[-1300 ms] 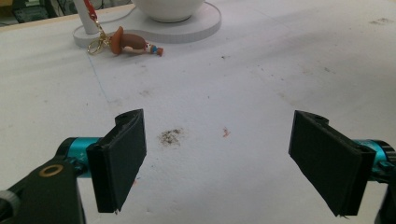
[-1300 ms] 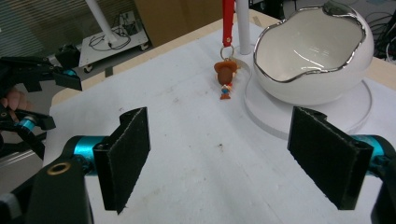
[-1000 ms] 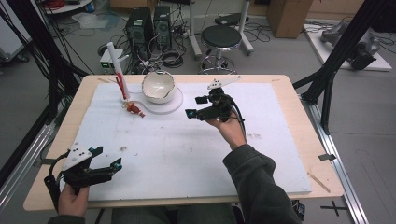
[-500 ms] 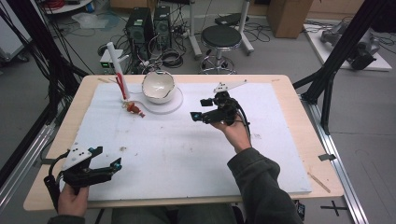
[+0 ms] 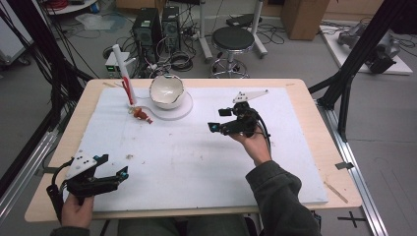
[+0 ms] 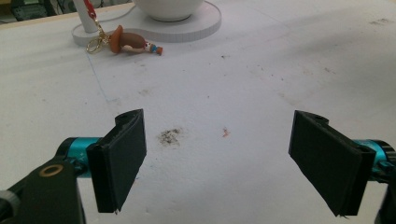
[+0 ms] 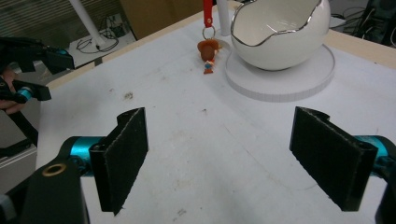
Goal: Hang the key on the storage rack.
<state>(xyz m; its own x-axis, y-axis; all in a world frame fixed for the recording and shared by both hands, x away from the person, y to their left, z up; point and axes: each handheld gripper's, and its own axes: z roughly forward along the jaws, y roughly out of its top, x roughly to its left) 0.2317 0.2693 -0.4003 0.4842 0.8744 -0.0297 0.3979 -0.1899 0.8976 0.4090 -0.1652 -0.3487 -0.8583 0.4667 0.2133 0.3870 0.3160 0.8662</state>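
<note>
- High view: the right gripper [image 5: 220, 119] is held over the white foam mat [image 5: 196, 162], jaws apart and empty, well short of the keychain figure [image 5: 140, 114] lying beside the egg-shaped bowl [image 5: 166, 92]. The left gripper [image 5: 114, 166] is parked near the front edge, also spread wide.
- Left gripper view: smudges and specks on the mat are picked up, plus the figure's gold ring [image 6: 95, 45].
- Right gripper view: the bowl's glossy, jagged silver-edged rim [image 7: 261, 41] and round disc base [image 7: 285, 81] are seen close; fuzzy black pads [image 7: 122, 156] stand wide.

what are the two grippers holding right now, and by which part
Nothing is held. The left gripper and the right gripper both stand open over bare white table cover, nothing between the jaws.
</note>
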